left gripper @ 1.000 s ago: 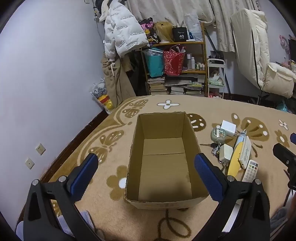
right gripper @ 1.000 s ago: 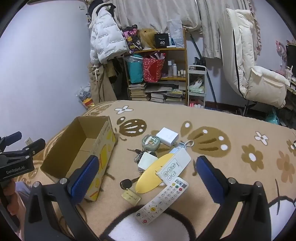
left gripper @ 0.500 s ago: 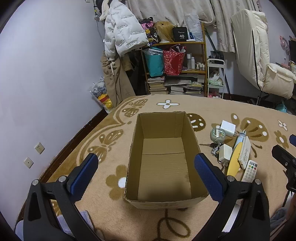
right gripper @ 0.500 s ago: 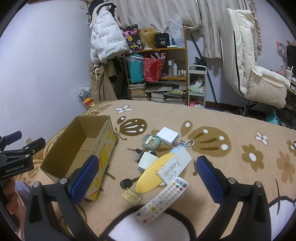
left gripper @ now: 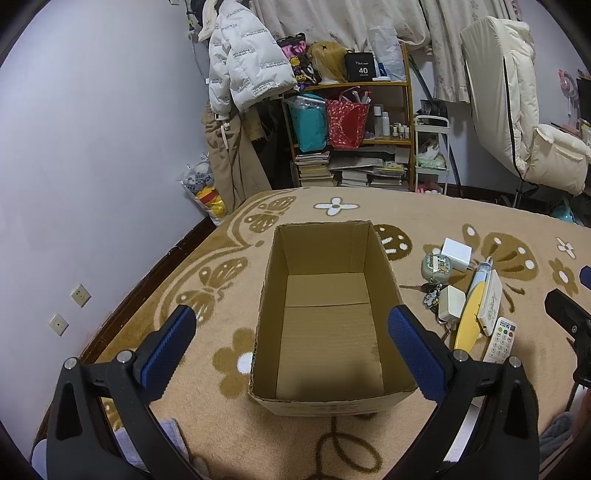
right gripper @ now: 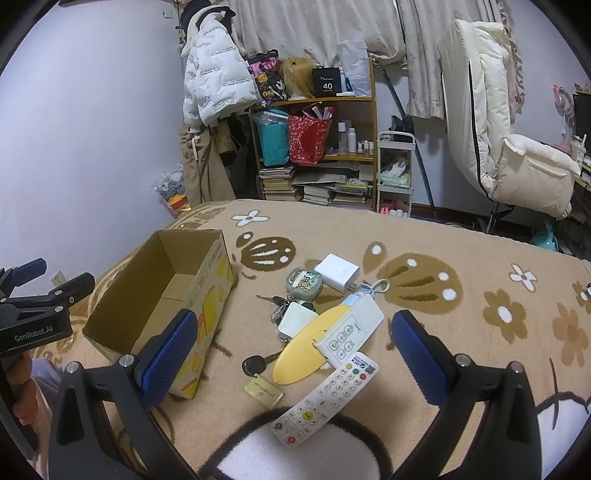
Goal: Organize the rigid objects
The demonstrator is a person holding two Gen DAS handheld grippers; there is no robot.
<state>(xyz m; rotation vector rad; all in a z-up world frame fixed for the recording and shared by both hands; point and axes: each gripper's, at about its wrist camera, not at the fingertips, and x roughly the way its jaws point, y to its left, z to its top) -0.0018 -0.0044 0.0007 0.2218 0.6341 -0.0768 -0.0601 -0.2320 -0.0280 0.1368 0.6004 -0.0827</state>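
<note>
Almost nothing has changed: both tools, left [left gripper: 288, 347] and right [right gripper: 291, 347], still hover wide and empty, so the box [left gripper: 325, 317] remains empty, remotes [right gripper: 325, 400] untouched at lower centre.

We note a tan carpet [left gripper: 229, 410] with brown flower and butterfly motifs beneath and ahead of the gripper. Far ahead, against the back wall, stands a wooden shelf [right gripper: 372, 122] holding a teal bag [right gripper: 272, 142], a red bag [right gripper: 306, 142], small bottles and stacked books [right gripper: 277, 183]. A white puffer jacket [left gripper: 243, 70] hangs ahead and to the left of it. A cream padded chair [right gripper: 495, 122] stands far ahead to the right. Curtains [left gripper: 332, 18] cover the upper back wall. Two wall sockets [left gripper: 70, 308] sit low on the left wall.
</note>
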